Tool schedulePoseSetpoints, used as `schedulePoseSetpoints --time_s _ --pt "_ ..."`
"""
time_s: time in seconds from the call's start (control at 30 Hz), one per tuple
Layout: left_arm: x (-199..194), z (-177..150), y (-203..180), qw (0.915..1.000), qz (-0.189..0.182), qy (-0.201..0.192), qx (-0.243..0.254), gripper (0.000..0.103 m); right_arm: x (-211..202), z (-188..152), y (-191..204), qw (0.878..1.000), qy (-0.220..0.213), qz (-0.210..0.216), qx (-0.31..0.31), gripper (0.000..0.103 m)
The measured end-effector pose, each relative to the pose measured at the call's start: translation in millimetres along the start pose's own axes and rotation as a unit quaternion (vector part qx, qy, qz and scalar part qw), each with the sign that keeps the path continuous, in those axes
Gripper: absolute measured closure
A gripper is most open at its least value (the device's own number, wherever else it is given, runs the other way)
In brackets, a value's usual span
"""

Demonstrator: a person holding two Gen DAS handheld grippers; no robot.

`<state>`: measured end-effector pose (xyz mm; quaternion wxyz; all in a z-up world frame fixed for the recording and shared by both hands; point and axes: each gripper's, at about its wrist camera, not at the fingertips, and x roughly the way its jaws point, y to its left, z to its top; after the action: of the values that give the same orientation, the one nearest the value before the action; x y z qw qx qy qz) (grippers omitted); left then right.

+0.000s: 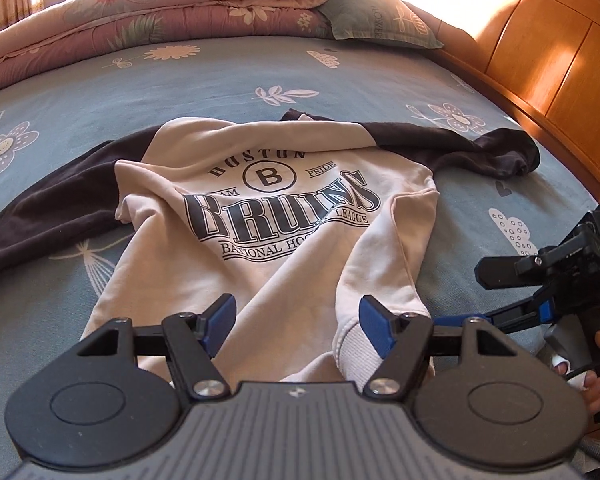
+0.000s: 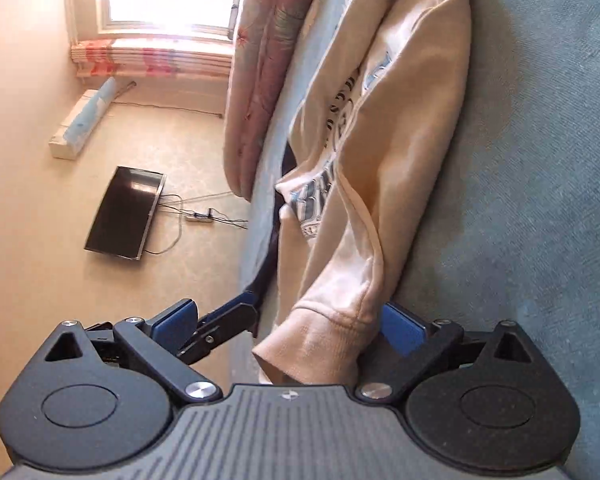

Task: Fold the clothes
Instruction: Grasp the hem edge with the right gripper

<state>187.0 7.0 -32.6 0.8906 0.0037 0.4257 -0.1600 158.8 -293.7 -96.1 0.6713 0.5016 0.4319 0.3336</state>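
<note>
My left gripper [image 1: 296, 320] and right gripper [image 2: 288, 326] are both wide apart. The shirt [image 1: 260, 216] stretches toward 12 o'clock, its hem [image 2: 320, 344] between my right fingers.

One sweatshirt [image 1: 260, 216], one folded quilt [image 1: 180, 12], one pillow [image 1: 380, 20], two tongs [image 1: 296, 320] [image 2: 292, 320], one monitor [image 2: 124, 212]

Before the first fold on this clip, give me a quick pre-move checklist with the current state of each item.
1. Sweatshirt lies print side up on the bed: ok.
2. Body smoothed flat: not ok, ridges and a bunched hem.
3. Dark sleeves spread straight: not ok, the far one is crumpled.
4. Left claw open over the hem: ok.
5. Right claw open around the ribbed hem: ok, not yet closed.
6. Both layers of the hem between the right claw's fingers: cannot tell.
</note>
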Motion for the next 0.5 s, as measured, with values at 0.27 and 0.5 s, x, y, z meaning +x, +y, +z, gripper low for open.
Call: schedulePoseSetpoints --time_s 0.27,0.5 --pt "-14.7 -1.7 1.3 0.9997 0.005 -0.021 -0.011 0.034 40.2 -10.0 28.5 0.992 0.031 -0.121 0.001 0.001" --pt "-24.2 -7.1 7.2 0.9991 -0.003 -0.033 -0.027 0.034 49.3 -8.0 32.2 0.996 0.007 -0.089 -0.003 0.001"
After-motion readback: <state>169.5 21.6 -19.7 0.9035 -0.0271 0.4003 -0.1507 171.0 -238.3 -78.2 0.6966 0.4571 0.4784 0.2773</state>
